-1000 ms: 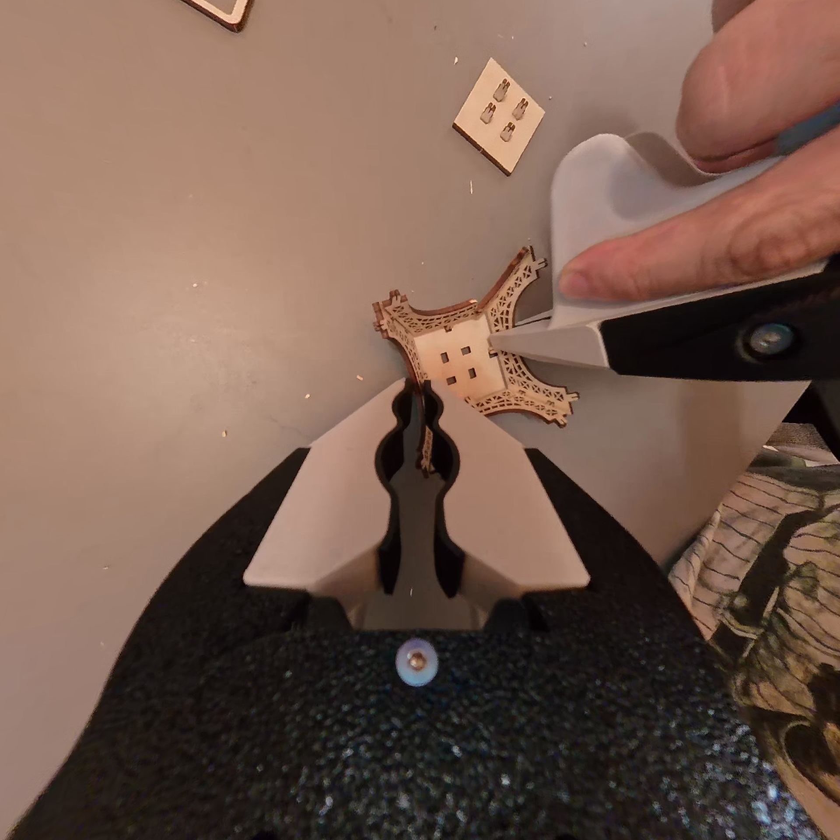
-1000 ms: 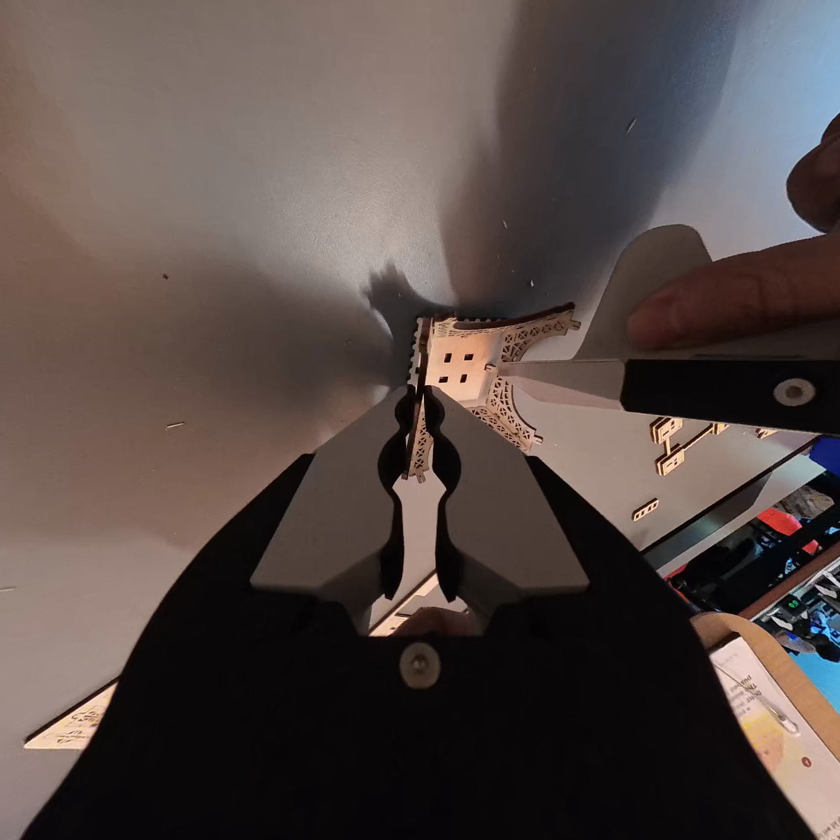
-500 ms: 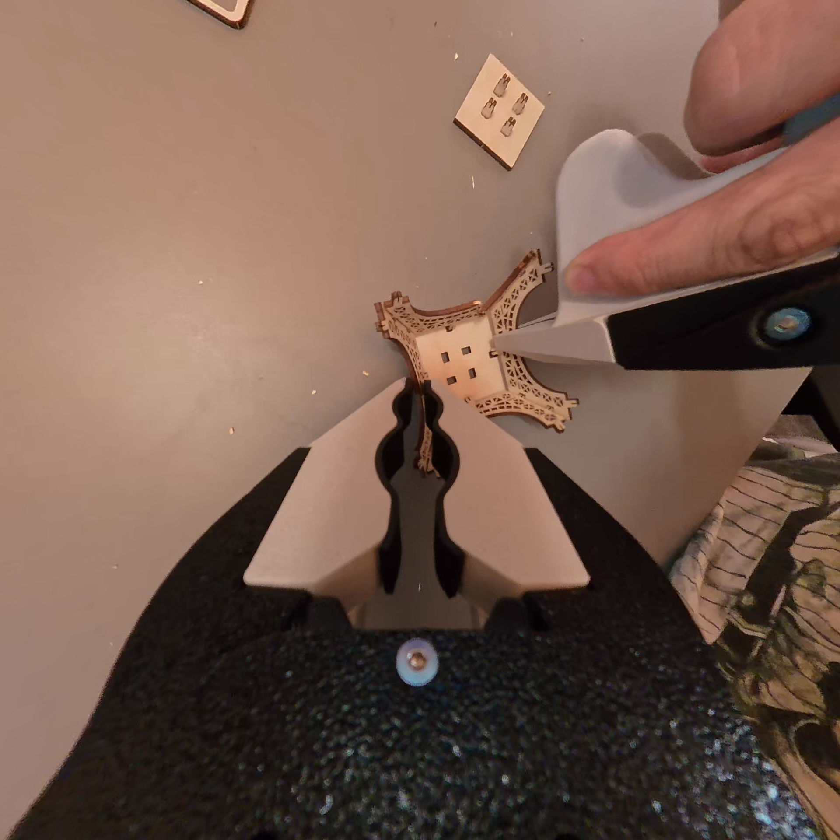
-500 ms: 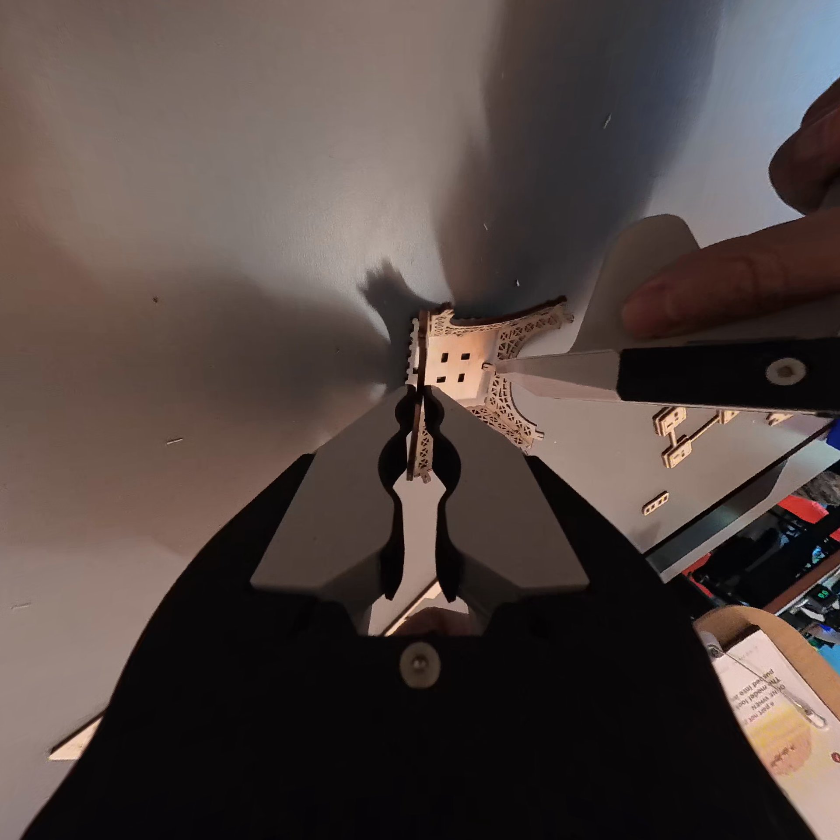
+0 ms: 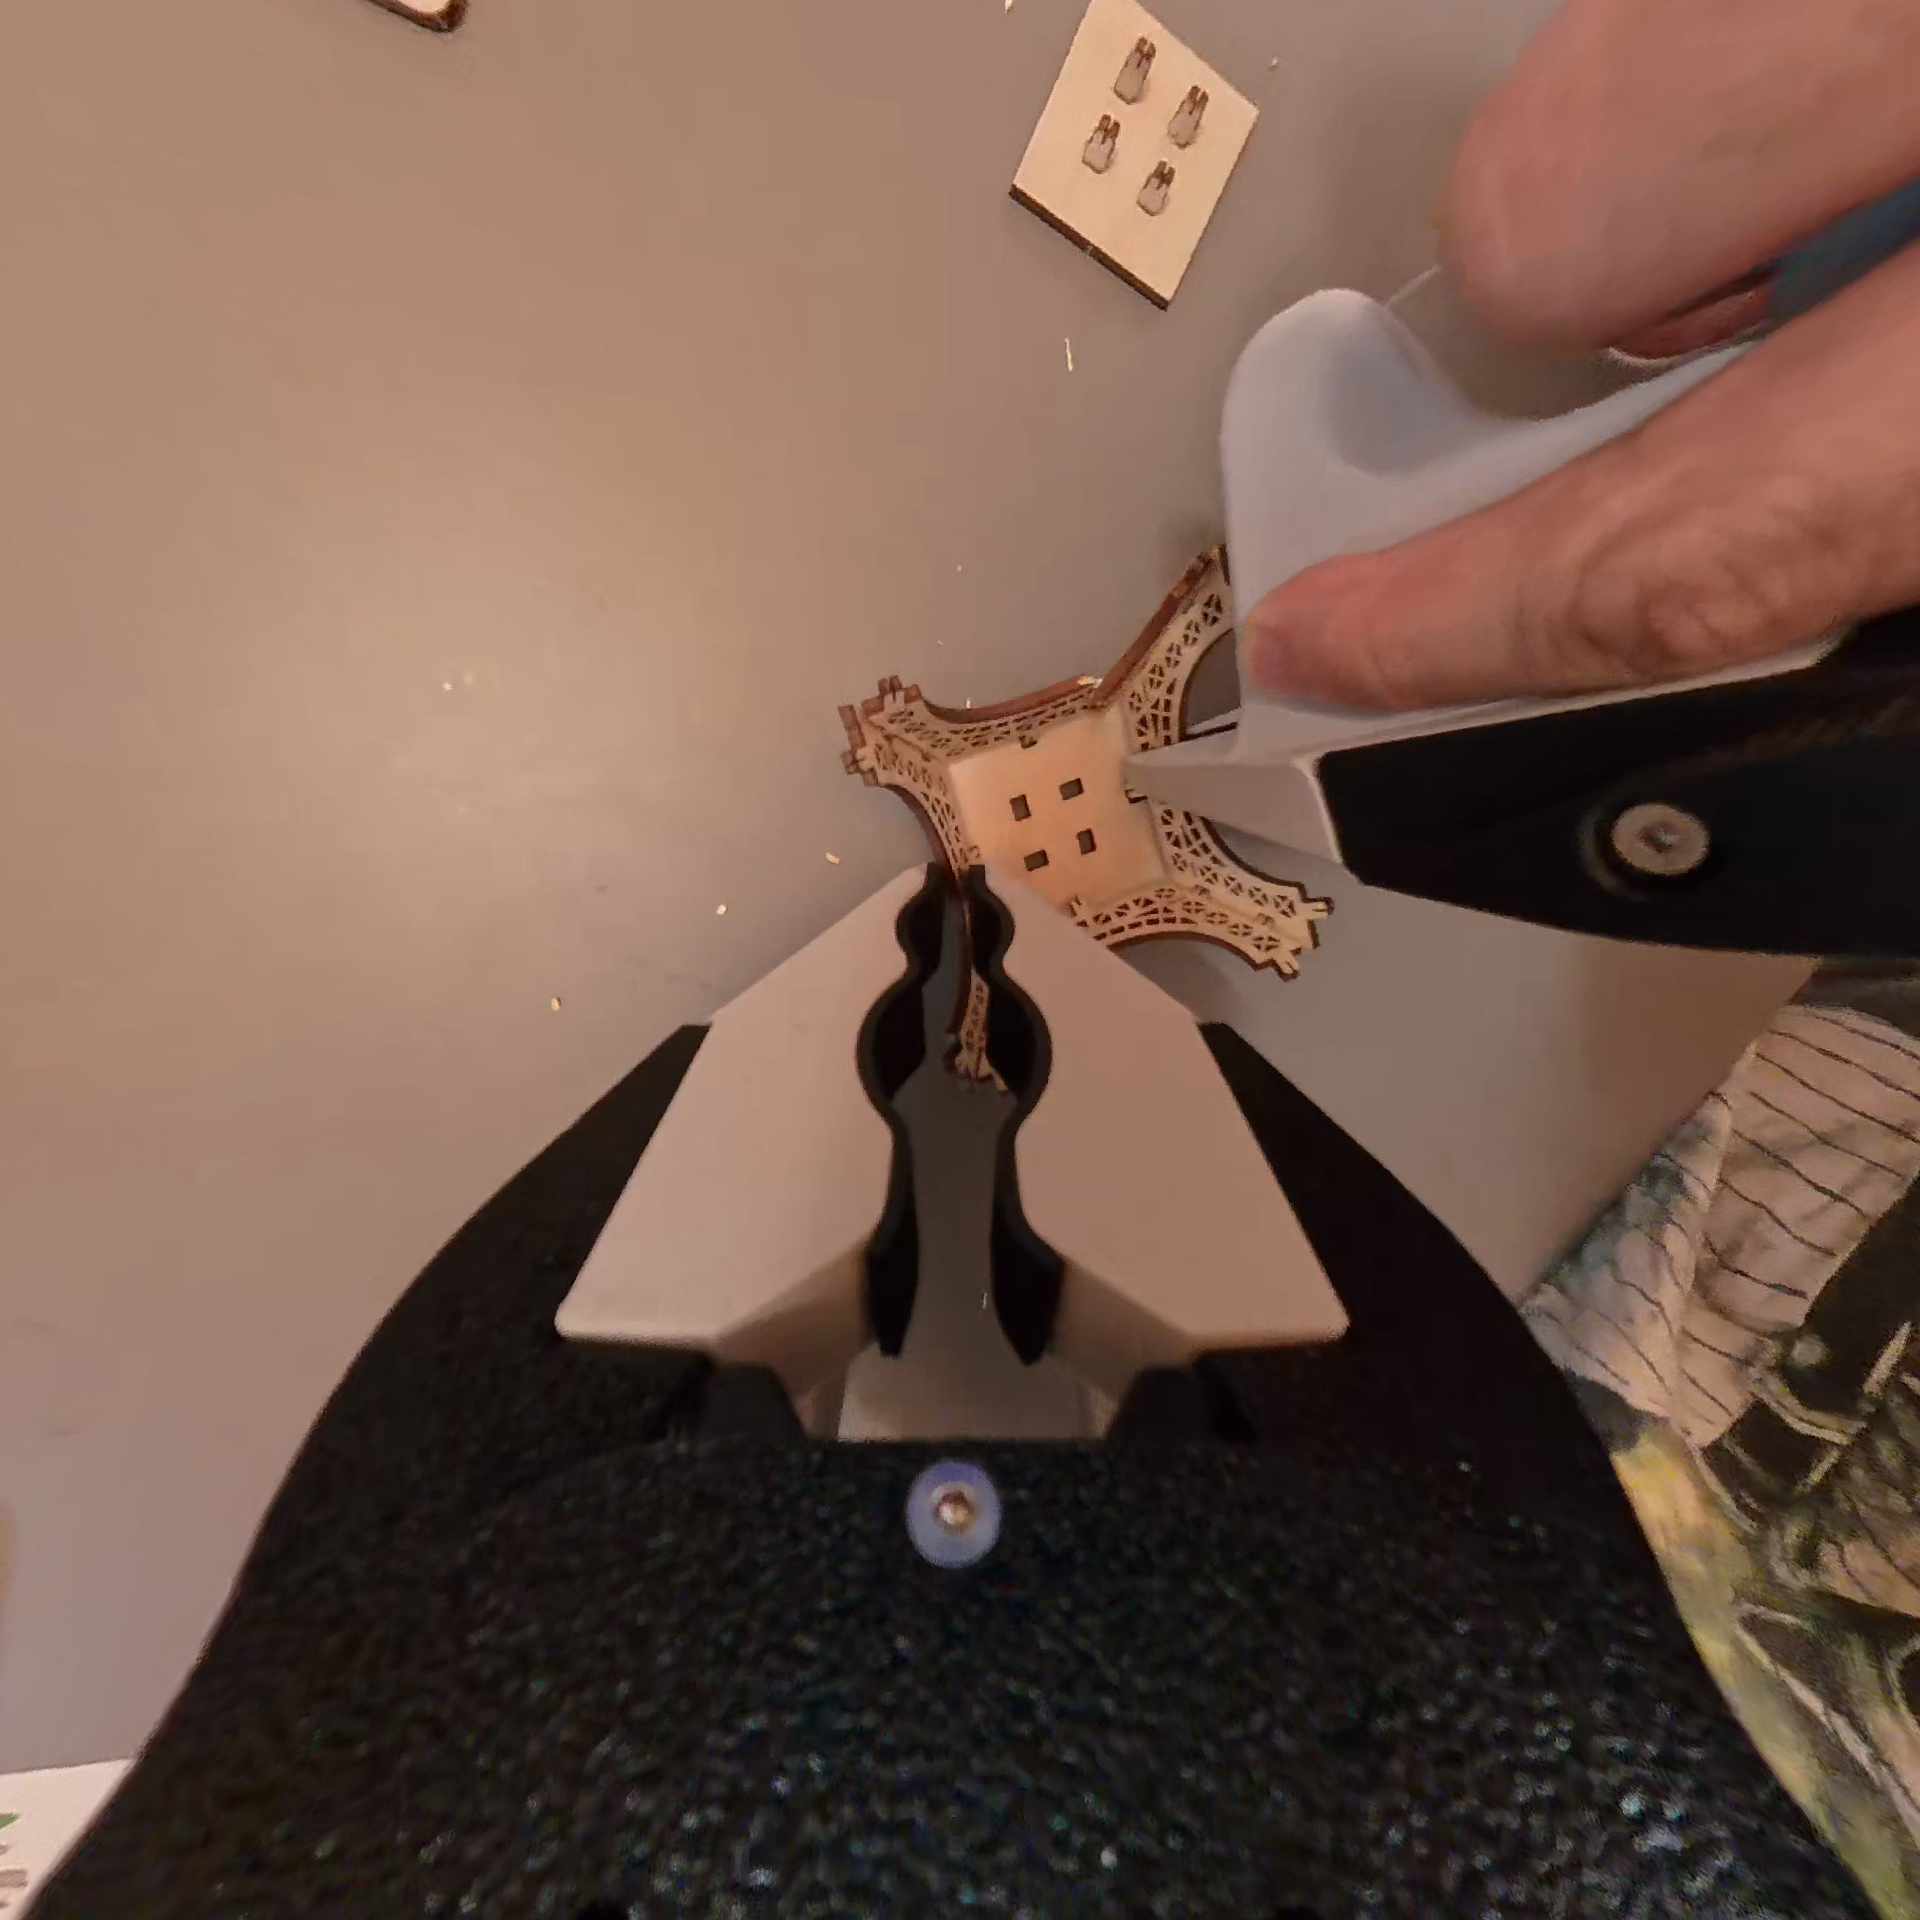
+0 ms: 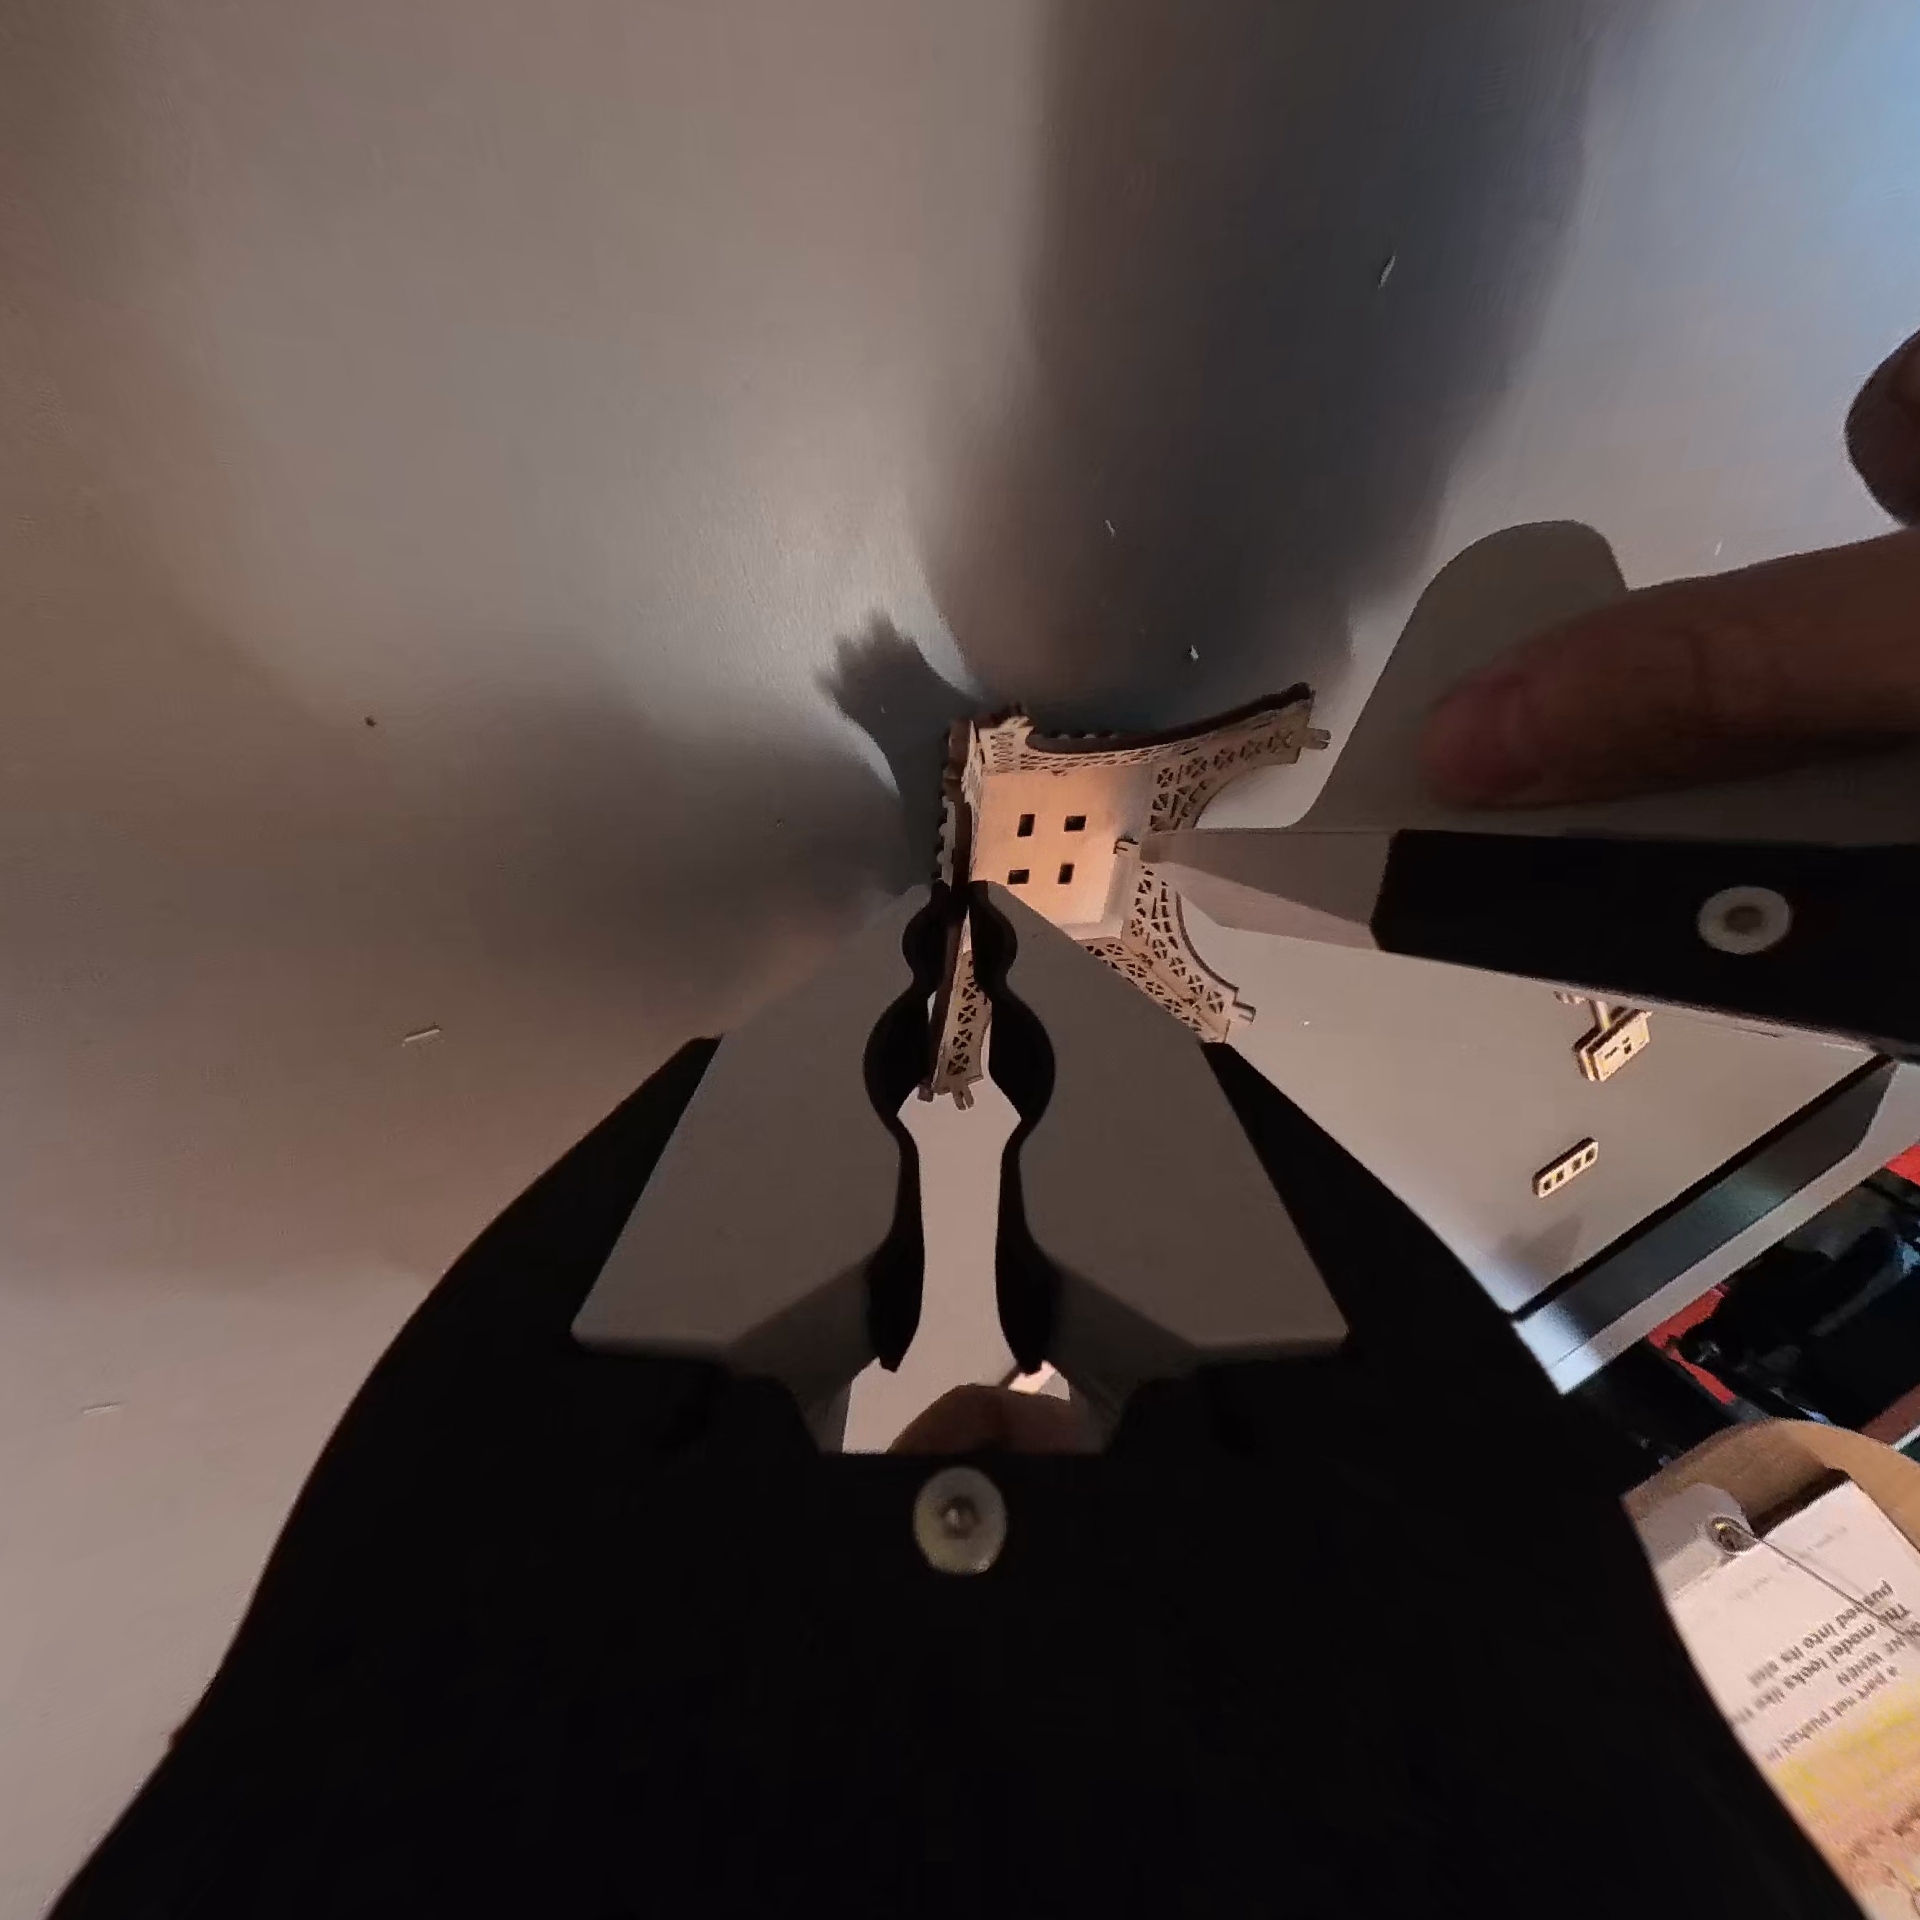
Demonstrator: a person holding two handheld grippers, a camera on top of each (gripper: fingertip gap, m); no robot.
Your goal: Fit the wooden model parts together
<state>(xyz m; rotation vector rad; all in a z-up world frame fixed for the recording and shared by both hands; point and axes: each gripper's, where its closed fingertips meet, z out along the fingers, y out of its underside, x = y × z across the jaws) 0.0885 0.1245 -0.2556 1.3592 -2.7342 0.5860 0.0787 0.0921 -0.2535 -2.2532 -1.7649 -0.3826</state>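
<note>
Left gripper [image 5: 961, 883] pinching a lattice leg of the tower base [image 5: 1049, 821] | right gripper [image 6: 966, 894] likewise clamped on a leg | base over the grey table [image 5: 416, 520], near its right edge | step: squeezing side panels home, probably | next: likely needs the slotted square plate [image 5: 1132, 145] aligned | containers: none discernible

Your left gripper [image 5: 958, 883] and right gripper [image 6: 961, 896] each show 2 pale grey wedge fingers, wavy black pads, black housing, 1 silver screw at lower centre.

Bare tabletop [image 5: 416, 520] left, apparently clear
</note>
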